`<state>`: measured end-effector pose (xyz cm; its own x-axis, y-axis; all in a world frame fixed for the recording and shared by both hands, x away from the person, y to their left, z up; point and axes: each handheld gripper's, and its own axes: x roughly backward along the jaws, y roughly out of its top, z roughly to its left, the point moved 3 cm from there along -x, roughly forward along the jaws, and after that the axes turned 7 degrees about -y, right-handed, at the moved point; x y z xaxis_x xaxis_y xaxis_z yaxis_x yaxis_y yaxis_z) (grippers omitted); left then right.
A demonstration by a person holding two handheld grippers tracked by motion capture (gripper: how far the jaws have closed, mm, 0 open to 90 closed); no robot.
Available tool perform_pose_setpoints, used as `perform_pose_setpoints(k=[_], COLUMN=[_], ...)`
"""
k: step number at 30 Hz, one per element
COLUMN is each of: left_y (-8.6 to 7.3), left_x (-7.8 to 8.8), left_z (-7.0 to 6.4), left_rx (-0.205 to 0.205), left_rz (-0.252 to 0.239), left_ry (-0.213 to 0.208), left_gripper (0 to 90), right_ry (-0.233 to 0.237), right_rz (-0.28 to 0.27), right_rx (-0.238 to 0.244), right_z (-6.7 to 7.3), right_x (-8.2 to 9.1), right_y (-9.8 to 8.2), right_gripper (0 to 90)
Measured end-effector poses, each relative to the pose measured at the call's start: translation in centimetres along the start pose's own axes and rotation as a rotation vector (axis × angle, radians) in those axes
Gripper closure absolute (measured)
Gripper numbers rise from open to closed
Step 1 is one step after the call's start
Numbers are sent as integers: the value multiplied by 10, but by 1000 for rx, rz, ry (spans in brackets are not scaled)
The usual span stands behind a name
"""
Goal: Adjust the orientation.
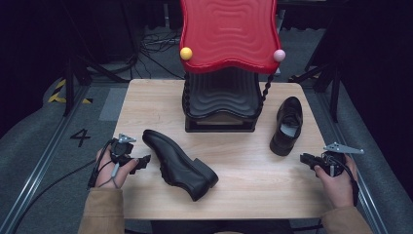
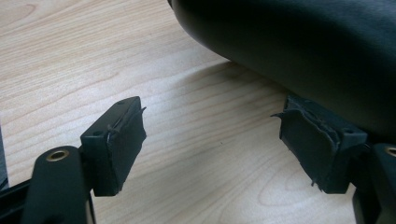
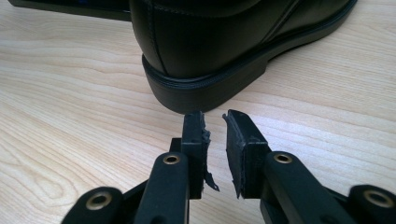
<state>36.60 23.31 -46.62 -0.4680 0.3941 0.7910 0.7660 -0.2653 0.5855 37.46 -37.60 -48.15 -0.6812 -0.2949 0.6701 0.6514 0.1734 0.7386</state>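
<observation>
A black leather shoe (image 1: 178, 163) lies on the wooden table (image 1: 253, 195) left of centre, its toe pointing to the far left. My left gripper (image 1: 141, 162) sits just left of it, open; in the left gripper view its jaws (image 2: 212, 140) stand wide apart over bare wood, with the shoe (image 2: 299, 46) right behind the right pad. A second black shoe (image 1: 287, 126) stands at the right, heel toward me. My right gripper (image 1: 304, 158) hovers near its heel (image 3: 201, 88), jaws (image 3: 215, 126) a narrow gap apart with nothing between them.
A black ribbed stand (image 1: 221, 105) with a raised red wavy lid (image 1: 228, 34) occupies the table's far middle; a yellow ball (image 1: 185, 53) and a pink ball (image 1: 278, 55) sit at the lid's corners. Bare wood lies between the two shoes.
</observation>
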Motion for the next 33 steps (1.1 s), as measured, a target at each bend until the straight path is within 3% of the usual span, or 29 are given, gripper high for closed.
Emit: perform_pose_setpoints(k=[4, 12, 19, 22, 27, 28, 29, 33], left_y=[-1, 0, 2, 2, 3, 2, 2, 3], left_x=[1, 2, 1, 1, -1, 0, 0, 0], left_z=[-2, 1, 1, 1, 1, 1, 1, 2], left_rx=[-9, 5, 5, 8, 4, 3, 3, 6], left_rz=[34, 23, 25, 28, 30, 36, 36, 30], left_ry=[-6, -12, -12, -18, -23, -22, -22, -21], left_gripper=[223, 216, 217, 217, 217, 216, 217, 217], right_ry=[27, 77, 191, 218, 295, 321, 321, 374], right_rz=[6, -12, -16, -18, -8, -1, -1, 12], right_rx=[11, 40, 106, 129, 186, 217, 217, 271], right_z=[6, 27, 71, 83, 118, 133, 133, 161], right_x=[0, 5, 9, 8, 5, 3, 3, -2], right_y=[2, 12, 34, 39, 54, 60, 60, 71], right_gripper=[784, 784, 809, 814, 836, 846, 846, 858])
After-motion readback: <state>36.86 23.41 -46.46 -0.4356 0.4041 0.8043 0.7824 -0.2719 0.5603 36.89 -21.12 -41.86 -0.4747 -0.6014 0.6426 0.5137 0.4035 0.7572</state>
